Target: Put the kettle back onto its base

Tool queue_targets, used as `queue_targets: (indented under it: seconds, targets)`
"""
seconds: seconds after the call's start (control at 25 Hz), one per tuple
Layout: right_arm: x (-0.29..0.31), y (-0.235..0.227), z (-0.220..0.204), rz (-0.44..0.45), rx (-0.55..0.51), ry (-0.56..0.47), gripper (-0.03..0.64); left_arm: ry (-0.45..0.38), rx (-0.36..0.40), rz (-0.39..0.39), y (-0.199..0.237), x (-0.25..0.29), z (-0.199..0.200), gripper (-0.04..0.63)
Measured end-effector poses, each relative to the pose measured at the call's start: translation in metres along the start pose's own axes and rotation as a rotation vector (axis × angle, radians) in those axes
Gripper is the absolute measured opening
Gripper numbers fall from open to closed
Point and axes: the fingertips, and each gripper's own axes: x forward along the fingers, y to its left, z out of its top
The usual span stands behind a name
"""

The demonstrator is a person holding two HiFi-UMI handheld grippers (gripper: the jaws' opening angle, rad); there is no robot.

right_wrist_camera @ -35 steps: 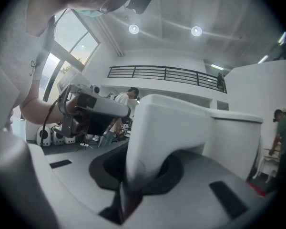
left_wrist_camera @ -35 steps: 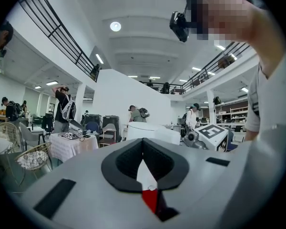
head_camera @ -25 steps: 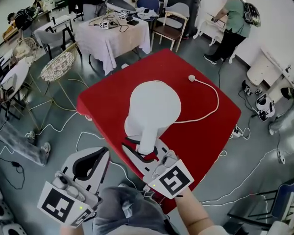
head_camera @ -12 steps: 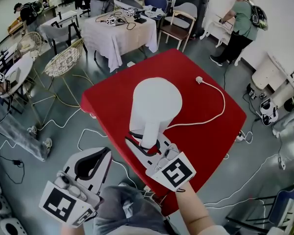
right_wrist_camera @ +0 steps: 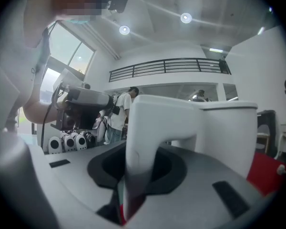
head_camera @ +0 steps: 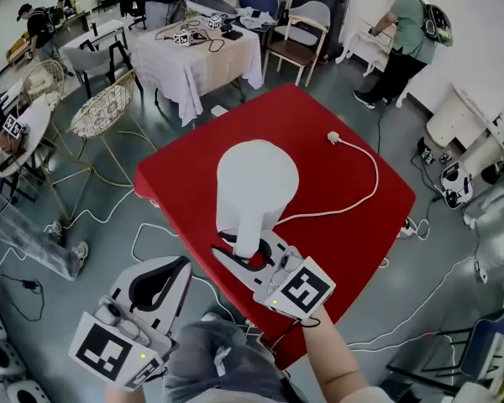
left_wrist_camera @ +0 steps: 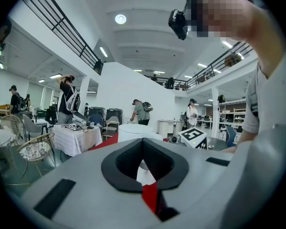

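Note:
A white kettle (head_camera: pixel 256 179) stands upright in the middle of the red table (head_camera: pixel 344 225). Its base is hidden beneath it; a white cord (head_camera: pixel 365 183) runs from under it to a loose plug (head_camera: pixel 329 138). My right gripper (head_camera: pixel 248 242) points level at the kettle's handle (head_camera: pixel 246 225). Its jaws are opening with the handle (right_wrist_camera: pixel 148 142) between them, and dark gaps show on both sides. My left gripper (head_camera: pixel 183 265) hangs off the table's near-left edge, shut and empty. Through the hollow of the left gripper (left_wrist_camera: pixel 143 142) I see the kettle (left_wrist_camera: pixel 133 130).
A white-clothed table (head_camera: pixel 197 57) with gear stands behind, with wire chairs (head_camera: pixel 101 112) to the left and a wooden chair (head_camera: pixel 298 40) behind. A person (head_camera: pixel 407 36) works at the far right wall. Cables trail over the grey floor (head_camera: pixel 109 217) around the red table.
My right gripper's jaws stand slightly wider around the handle than before. The kettle and my left gripper stay where they were.

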Motion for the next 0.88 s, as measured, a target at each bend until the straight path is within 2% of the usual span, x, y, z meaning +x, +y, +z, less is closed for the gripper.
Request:
queue_targets:
  seconds: [0.2,0.4,0.52,0.56,0.72,0.88]
  targets:
    - [-0.025,-0.004,-0.006,0.023,0.023,0.032,0.166,0.015,0.003,-0.034,-0.008,0.010,0.007,0.011]
    - [-0.052,-0.010,-0.008,-0.054,0.046,0.039,0.172,0.022,0.012,-0.084,-0.019,0.024,0.014,0.011]
    - [-0.072,-0.011,0.007,-0.110,0.052,0.017,0.170,0.026,0.012,-0.116,-0.032,0.030,0.020,0.011]
    - [-0.079,-0.010,0.016,-0.129,0.053,0.005,0.165,0.029,0.012,-0.128,-0.037,0.031,0.024,0.011]
    - [-0.105,0.004,0.061,-0.195,0.042,-0.042,0.023,0.024,0.020,-0.176,-0.066,0.032,0.043,0.011]
    - [-0.119,0.022,0.099,-0.230,0.037,-0.066,0.008,-0.005,0.030,-0.208,-0.088,0.025,0.066,0.011]
